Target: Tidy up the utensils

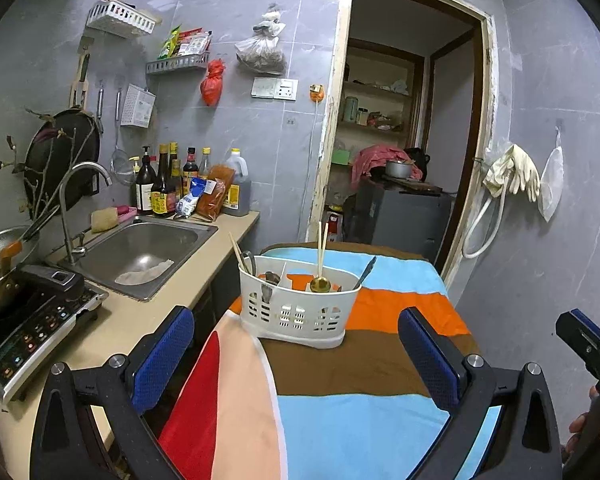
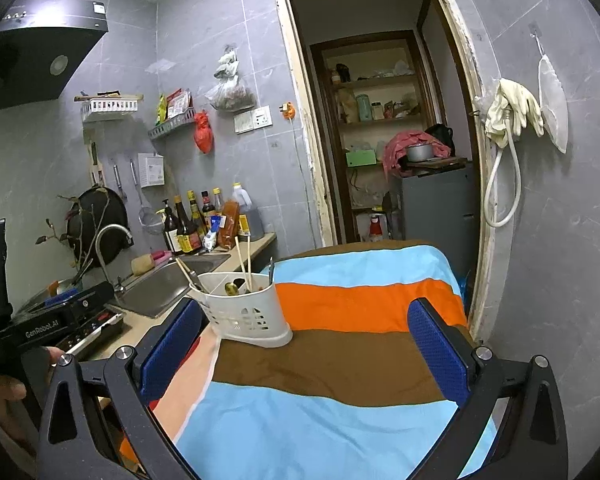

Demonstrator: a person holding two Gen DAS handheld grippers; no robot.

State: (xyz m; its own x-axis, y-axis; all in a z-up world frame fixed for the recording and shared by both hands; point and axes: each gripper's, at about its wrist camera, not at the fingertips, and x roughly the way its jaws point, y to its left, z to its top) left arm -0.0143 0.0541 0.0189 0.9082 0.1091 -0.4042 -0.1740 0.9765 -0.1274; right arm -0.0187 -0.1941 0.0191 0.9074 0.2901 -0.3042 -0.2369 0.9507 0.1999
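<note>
A white slotted utensil caddy (image 1: 298,314) stands on the striped cloth-covered table (image 1: 364,412). It holds a pair of chopsticks (image 1: 322,246), a gold spoon (image 1: 320,284) and several metal utensils. My left gripper (image 1: 300,356) is open and empty, a short way in front of the caddy. In the right wrist view the caddy (image 2: 246,312) stands ahead to the left. My right gripper (image 2: 306,344) is open and empty above the cloth, to the right of the caddy.
A counter on the left carries a steel sink (image 1: 140,256), an induction cooker (image 1: 36,320) with a pan, and sauce bottles (image 1: 168,184). A doorway (image 1: 400,120) opens behind the table. Gloves and a hose (image 1: 512,176) hang on the right wall.
</note>
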